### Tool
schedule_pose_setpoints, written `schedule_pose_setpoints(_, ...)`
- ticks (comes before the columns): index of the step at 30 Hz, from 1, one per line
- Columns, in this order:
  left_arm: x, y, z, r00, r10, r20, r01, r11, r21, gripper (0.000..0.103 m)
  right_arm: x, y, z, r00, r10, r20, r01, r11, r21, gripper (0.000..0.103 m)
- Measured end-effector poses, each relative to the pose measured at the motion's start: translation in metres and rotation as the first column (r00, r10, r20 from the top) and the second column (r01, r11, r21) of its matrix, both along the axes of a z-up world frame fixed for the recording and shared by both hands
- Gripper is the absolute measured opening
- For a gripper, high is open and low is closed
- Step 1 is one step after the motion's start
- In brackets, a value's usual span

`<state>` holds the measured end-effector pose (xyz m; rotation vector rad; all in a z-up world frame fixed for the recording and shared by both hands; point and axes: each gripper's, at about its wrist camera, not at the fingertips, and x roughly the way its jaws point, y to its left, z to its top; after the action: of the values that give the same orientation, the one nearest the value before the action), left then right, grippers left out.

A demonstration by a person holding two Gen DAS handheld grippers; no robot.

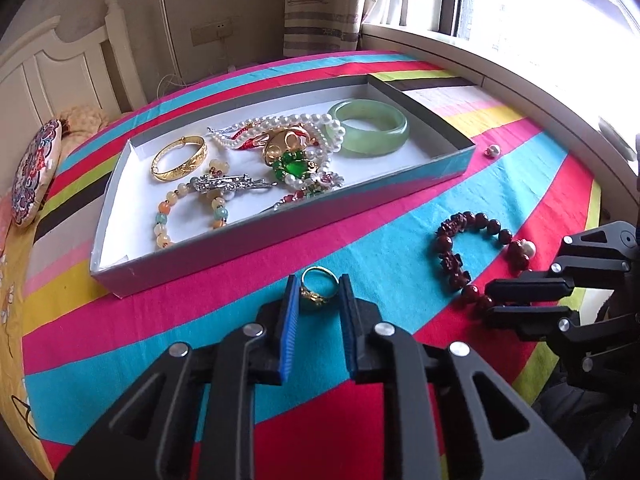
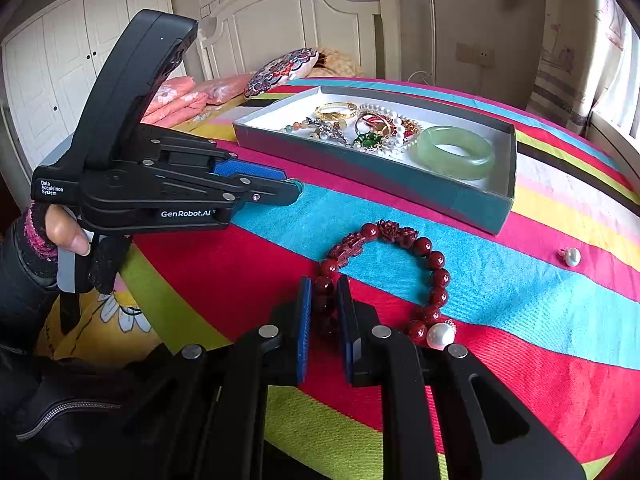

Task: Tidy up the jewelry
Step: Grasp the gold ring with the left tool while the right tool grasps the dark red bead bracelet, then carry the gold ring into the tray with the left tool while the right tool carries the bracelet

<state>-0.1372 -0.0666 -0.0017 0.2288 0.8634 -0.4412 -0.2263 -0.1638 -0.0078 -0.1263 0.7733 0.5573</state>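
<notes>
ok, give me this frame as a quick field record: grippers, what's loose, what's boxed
left gripper: shut on gold ring, on the striped cloth
right gripper: shut on red bead bracelet
loose on cloth: pearl earring right of the bracelet; pearl piece beside its near beads
box: jade bangle, gold bangle, pearl strand, silver hair clip, green pendant, pastel bead bracelet
</notes>
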Motion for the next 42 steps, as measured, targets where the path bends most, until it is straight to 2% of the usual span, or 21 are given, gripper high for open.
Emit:
schedule_pose_setpoints(6, 0.002, -0.002, 0.000, 1.000, 0.012, 0.015, -0.012, 1.000, 0.015, 0.021, 0.002, 0.000, 0.000, 1.000, -0.004, -0.012, 0.004, 1.000, 0.014, 0.018)
schedule_pose_setpoints(8, 0.002, -0.003, -0.001, 1.000, 0.013, 0.019, -0.013, 1.000, 0.014, 0.020, 0.000, 0.004, 0.001, 1.000, -0.004, 0.004, 0.004, 1.000, -0.009, 0.018)
schedule_pose_setpoints(10, 0.000, -0.004, -0.001, 0.999, 0.011, 0.031, -0.012, 1.000, 0.016, 0.020, -0.002, 0.007, 0.001, 1.000, -0.003, 0.014, 0.004, 1.000, -0.026, 0.013)
schedule_pose_setpoints(15, -0.007, 0.000, 0.006, 0.998, 0.018, 0.064, -0.018, 1.000, -0.003, 0.020, 0.004, -0.004, 0.005, 1.000, -0.006, -0.021, 0.008, 0.993, 0.121, 0.013)
schedule_pose_setpoints(19, -0.012, 0.007, 0.021, 0.994, 0.032, 0.100, -0.031, 0.999, -0.020, 0.020, 0.008, -0.020, 0.021, 0.999, 0.004, -0.034, 0.006, 0.958, 0.288, 0.013)
schedule_pose_setpoints(26, -0.013, 0.009, 0.034, 0.992, 0.046, 0.121, -0.046, 0.999, -0.007, 0.020, 0.019, -0.048, 0.042, 0.999, 0.000, -0.037, 0.018, 0.878, 0.479, 0.013)
schedule_pose_setpoints(30, -0.015, 0.011, 0.039, 0.990, 0.055, 0.130, -0.055, 0.998, -0.006, 0.020, 0.022, -0.053, 0.052, 1.000, 0.000, -0.029, 0.015, 0.852, 0.523, 0.013)
schedule_pose_setpoints(42, -0.011, 0.019, 0.047, 0.986, 0.077, 0.148, -0.079, 0.997, 0.004, 0.020, 0.033, -0.049, 0.080, 1.000, -0.014, 0.019, 0.001, 0.828, 0.560, 0.013)
